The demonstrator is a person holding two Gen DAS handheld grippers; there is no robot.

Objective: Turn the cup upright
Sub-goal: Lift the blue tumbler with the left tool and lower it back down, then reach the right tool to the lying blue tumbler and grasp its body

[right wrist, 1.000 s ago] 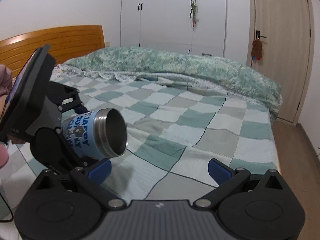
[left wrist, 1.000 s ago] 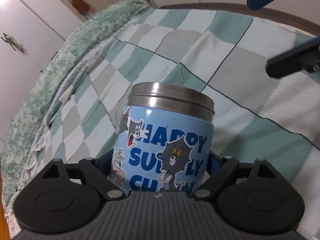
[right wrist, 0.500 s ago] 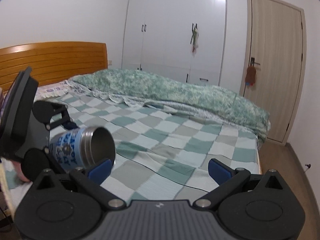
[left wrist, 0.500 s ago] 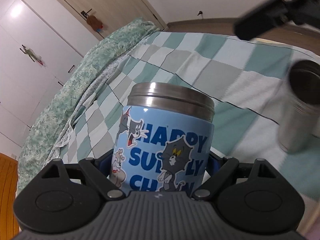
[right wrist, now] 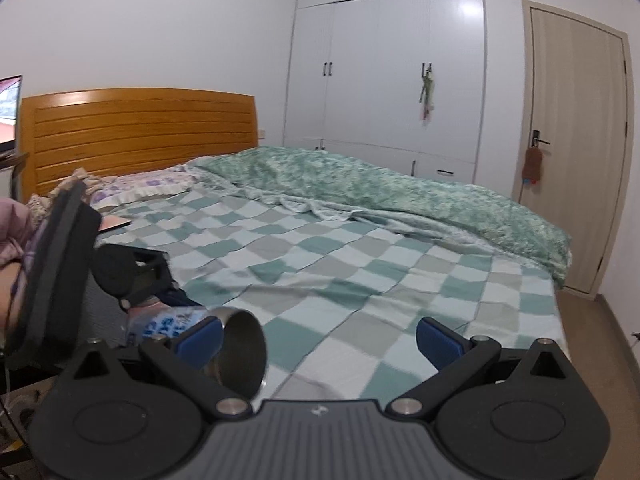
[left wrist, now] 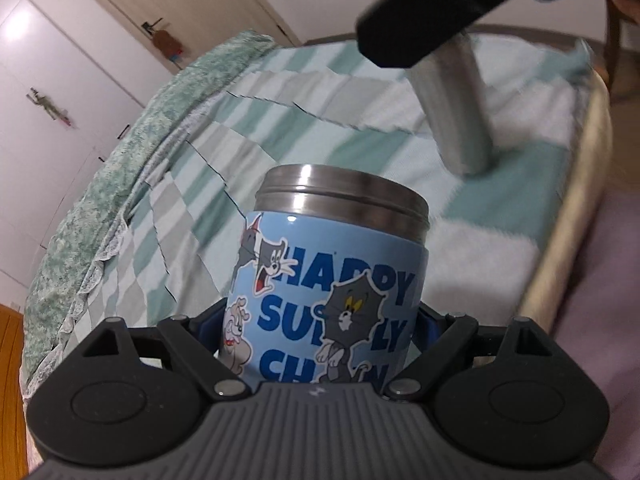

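Note:
A steel cup with a blue cartoon sleeve (left wrist: 332, 288) sits between the fingers of my left gripper (left wrist: 320, 324), which is shut on it. The cup's mouth points along the fingers. In the right wrist view the same cup (right wrist: 236, 344) lies tilted on its side in the air above the bed edge, open mouth toward the camera. My right gripper (right wrist: 320, 332) is open and empty, its blue pads (right wrist: 438, 340) wide apart. A second plain steel cup (left wrist: 456, 112), blurred, shows under the right gripper's finger (left wrist: 440, 12).
A bed with a green and grey checked cover (right wrist: 360, 264) fills the view, with a green folded quilt (right wrist: 400, 188) along its far side. A wooden headboard (right wrist: 136, 136), a white wardrobe (right wrist: 388, 68) and a door (right wrist: 576, 152) stand behind.
Both grippers have risen and pulled back toward the bed's near edge. The left gripper keeps the cup. The plain steel cup shifted up in the left wrist view.

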